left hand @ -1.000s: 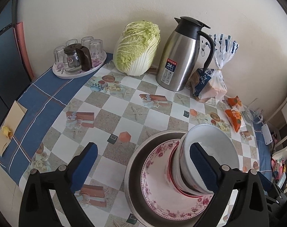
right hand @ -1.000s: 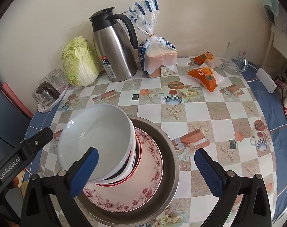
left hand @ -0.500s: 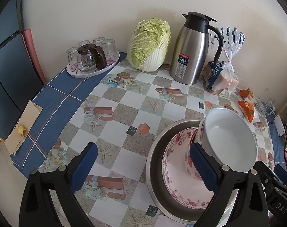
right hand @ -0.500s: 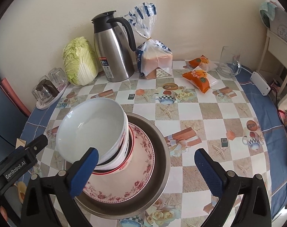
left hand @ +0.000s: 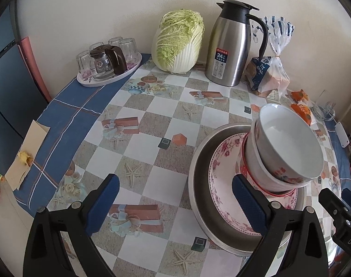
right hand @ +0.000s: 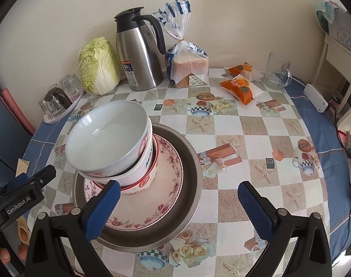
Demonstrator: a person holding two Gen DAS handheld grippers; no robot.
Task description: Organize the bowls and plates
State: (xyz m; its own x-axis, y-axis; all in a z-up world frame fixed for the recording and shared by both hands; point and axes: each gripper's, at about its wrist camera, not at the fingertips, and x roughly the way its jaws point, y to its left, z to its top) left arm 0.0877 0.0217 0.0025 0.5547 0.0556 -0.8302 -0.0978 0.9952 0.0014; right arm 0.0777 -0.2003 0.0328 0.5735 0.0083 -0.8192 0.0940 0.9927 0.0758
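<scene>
Where the crockery sits, everything is nested in one stack near the front edge of the tabletop (right hand: 256,124): a wide metal basin (right hand: 189,161) at the bottom, a floral pink-rimmed plate (right hand: 170,173) lying in it, then a red-rimmed bowl (right hand: 150,180) on the plate, w/ two white bowls on top. The lower white bowl (right hand: 143,164) carries blue lettering, only partly readable ("Ma…"). The top white bowl (right hand: 106,138) is empty and tilted, leaning toward the left side of the stack, not seated level.

Left hand-held gripper (left hand: 175,198): blue pads apart, nothing between them; its right pad (left hand: 249,205) is in front of the basin and plate, just beside the bowls, contact can't be told. Right hand-held gripper (right hand: 178,205): also spread wide and empty, left pad (right hand: 101,207) overlapping the plate's near rim in view, the rest of the gap over basin and tabletop. The left unit's black body, seen from the right wrist cam, reads "GenRobot.AI".

Farther back by the wall: a steel thermos jug (right hand: 138,55) w/ a label showing "24" plus small print too fine to read, a napa cabbage (right hand: 99,67) to its left, a bagged bread loaf (right hand: 189,67) to its right. Two orange snack packets (right hand: 241,87) lie near a clear glass mug (right hand: 277,71). At the far left, an oval tray (left hand: 110,78) holds upturned glasses and a small glass pot w/ a brown handle. A checked, printed cloth covers the tabletop, blue at the border.
</scene>
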